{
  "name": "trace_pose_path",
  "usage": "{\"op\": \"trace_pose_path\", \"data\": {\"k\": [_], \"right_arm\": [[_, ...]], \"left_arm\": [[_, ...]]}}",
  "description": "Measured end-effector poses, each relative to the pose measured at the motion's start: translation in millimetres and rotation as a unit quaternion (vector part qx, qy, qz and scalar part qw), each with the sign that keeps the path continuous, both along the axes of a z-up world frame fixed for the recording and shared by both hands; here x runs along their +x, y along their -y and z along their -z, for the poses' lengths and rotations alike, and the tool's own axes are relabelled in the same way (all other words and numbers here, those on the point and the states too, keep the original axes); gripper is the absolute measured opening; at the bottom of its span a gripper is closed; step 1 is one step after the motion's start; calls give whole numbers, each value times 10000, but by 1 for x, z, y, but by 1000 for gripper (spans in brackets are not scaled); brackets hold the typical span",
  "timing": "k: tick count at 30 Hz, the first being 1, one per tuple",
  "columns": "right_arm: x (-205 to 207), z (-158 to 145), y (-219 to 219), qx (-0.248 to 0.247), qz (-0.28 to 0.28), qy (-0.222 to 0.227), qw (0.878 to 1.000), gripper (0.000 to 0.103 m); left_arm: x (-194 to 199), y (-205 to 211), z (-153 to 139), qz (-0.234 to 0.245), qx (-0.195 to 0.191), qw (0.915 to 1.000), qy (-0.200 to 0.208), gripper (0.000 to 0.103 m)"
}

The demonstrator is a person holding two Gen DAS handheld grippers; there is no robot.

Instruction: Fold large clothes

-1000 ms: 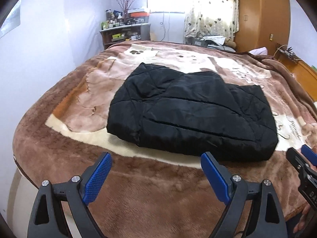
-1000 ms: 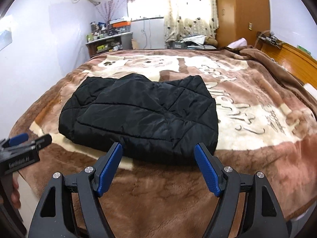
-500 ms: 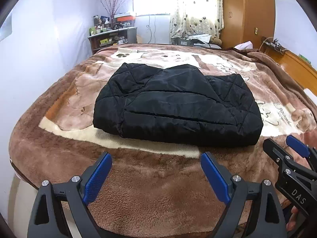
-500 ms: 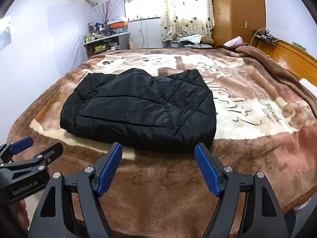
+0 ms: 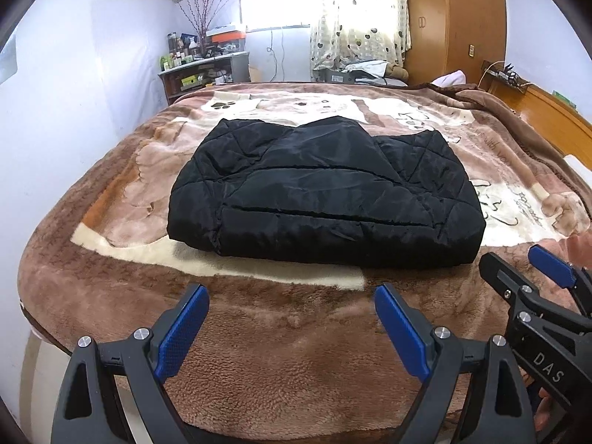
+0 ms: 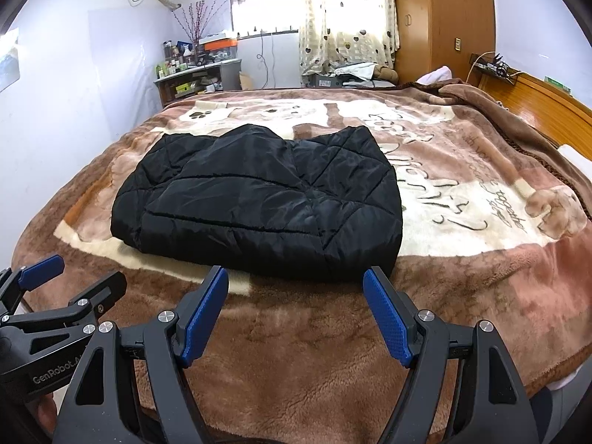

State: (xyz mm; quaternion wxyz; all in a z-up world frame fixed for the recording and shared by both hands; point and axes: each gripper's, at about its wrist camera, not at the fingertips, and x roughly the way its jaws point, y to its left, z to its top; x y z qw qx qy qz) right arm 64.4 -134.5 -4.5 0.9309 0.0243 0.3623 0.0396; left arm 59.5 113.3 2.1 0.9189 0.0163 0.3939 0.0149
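A black quilted jacket (image 5: 322,192) lies folded into a flat rectangle on the brown patterned blanket (image 5: 281,336) of a bed; it also shows in the right wrist view (image 6: 259,199). My left gripper (image 5: 292,288) is open and empty, held above the blanket short of the jacket's near edge. My right gripper (image 6: 296,270) is open and empty, just short of the jacket's near right edge. Each gripper shows at the side of the other's view: the right one (image 5: 525,262), the left one (image 6: 85,273).
The bed's near edge (image 5: 44,344) drops off at the lower left. A wooden headboard (image 5: 555,122) runs along the right. A cluttered shelf (image 5: 199,70), a curtained window (image 5: 355,11) and a wooden wardrobe (image 5: 455,18) stand beyond the bed.
Both grippers have drawn back and up from the jacket and turned slightly right, so the jacket sits farther off and more centred. Both stay open.
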Motion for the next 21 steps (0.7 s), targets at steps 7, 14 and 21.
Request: {"op": "trace_pose_path", "data": {"k": [7, 14, 21], "right_arm": [[-1, 0, 1, -2, 4, -8, 10000, 75], [0, 0, 2, 3, -3, -13, 10000, 75], [-1, 1, 1, 12, 2, -21, 10000, 75]], "left_arm": [[-5, 5, -3, -13, -41, 10000, 50, 91], [-7, 7, -3, -47, 55, 10000, 41, 91], [-9, 10, -4, -11, 33, 9999, 96, 91]]}}
